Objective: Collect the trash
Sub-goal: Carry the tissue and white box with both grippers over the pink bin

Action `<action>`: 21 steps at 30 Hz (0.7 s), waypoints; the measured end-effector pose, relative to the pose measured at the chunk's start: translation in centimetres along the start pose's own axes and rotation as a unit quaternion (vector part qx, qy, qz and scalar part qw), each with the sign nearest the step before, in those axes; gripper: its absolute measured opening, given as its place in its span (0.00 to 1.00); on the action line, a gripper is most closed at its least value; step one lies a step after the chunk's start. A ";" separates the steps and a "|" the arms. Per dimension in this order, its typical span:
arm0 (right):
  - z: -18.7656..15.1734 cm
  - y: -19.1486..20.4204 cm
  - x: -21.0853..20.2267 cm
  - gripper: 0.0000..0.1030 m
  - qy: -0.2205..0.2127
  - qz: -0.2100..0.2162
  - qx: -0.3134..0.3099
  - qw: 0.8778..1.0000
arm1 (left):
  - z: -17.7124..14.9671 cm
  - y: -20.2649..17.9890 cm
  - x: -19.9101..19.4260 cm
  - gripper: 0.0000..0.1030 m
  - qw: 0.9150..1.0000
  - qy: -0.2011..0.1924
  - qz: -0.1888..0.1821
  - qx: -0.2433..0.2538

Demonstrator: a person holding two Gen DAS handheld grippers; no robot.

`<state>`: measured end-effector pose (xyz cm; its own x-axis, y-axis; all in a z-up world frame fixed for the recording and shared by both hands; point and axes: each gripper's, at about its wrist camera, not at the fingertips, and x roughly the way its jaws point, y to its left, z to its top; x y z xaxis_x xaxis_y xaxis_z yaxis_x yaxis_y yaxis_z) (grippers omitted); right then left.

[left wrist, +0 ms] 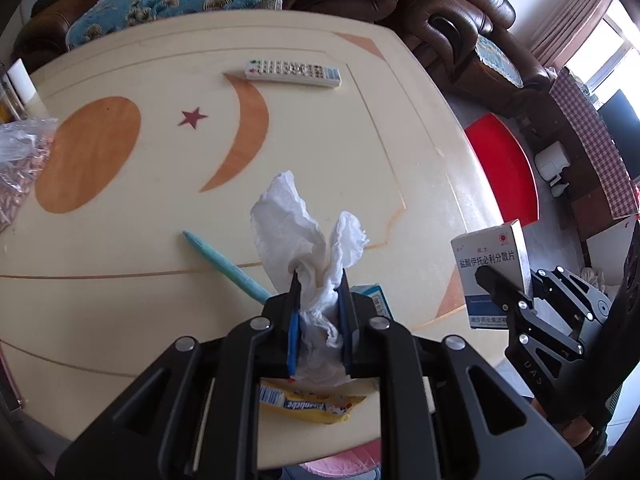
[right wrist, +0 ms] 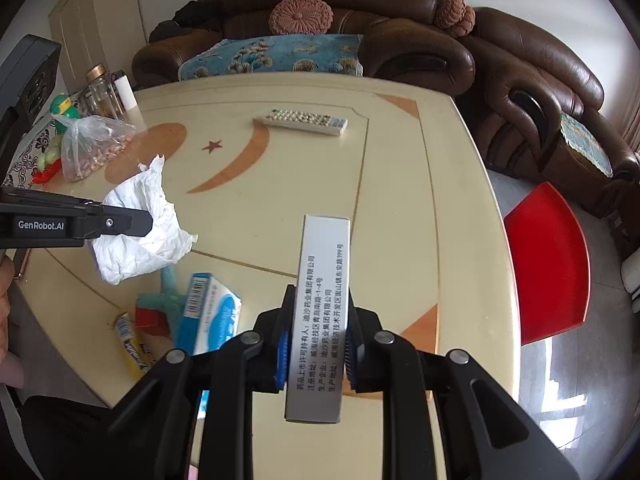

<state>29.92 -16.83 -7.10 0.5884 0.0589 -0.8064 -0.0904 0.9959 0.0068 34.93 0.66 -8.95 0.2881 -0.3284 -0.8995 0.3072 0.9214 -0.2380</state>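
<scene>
- Left gripper (left wrist: pixel 318 280) is clenched on a crumpled white tissue (left wrist: pixel 296 220), which sticks up from the jaws above the cream table (left wrist: pixel 160 264).
- At 9 o'clock of the tissue lies a teal pen (left wrist: pixel 216 256); a yellow wrapper (left wrist: pixel 312 404) shows at 6 o'clock, under the fingers.
- At 3 o'clock the right gripper (left wrist: pixel 500 284) grasps a white medicine box (left wrist: pixel 490 256).
- A remote (left wrist: pixel 293 72) lies at 12 o'clock.
- Right gripper (right wrist: pixel 318 300), in its own view, is clamped on the narrow side of the white box (right wrist: pixel 320 312), printed with black text and held clear of the table (right wrist: pixel 400 220).
- At 9 o'clock lies a blue box (right wrist: pixel 210 312), with the wrapper (right wrist: pixel 132 344) beyond it.
- At 10 o'clock the left gripper (right wrist: pixel 140 222) holds the tissue (right wrist: pixel 140 232).
- A clear bag (right wrist: pixel 94 146) at 10 o'clock holds brownish bits, too small to identify.
</scene>
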 end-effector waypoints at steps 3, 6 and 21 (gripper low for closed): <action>-0.1 0.5 -1.7 0.20 -0.010 -0.001 -0.003 1.000 | -0.6 -0.3 -2.0 0.16 1.000 -0.015 0.001 0.003; -0.1 1.1 -3.6 0.20 -0.023 -0.002 -0.005 1.000 | -1.8 -1.0 -4.4 0.16 0.999 -0.036 0.011 0.013; -3.6 3.9 -15.3 0.20 -0.086 0.001 -0.018 0.996 | -10.0 -4.8 -13.6 0.16 0.992 -0.112 0.033 0.042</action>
<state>17.72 -14.09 3.12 0.7173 0.0750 -0.6927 -0.1185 0.9928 -0.0152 20.51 2.79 0.76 0.5024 -0.3138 -0.8057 0.3524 0.9252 -0.1405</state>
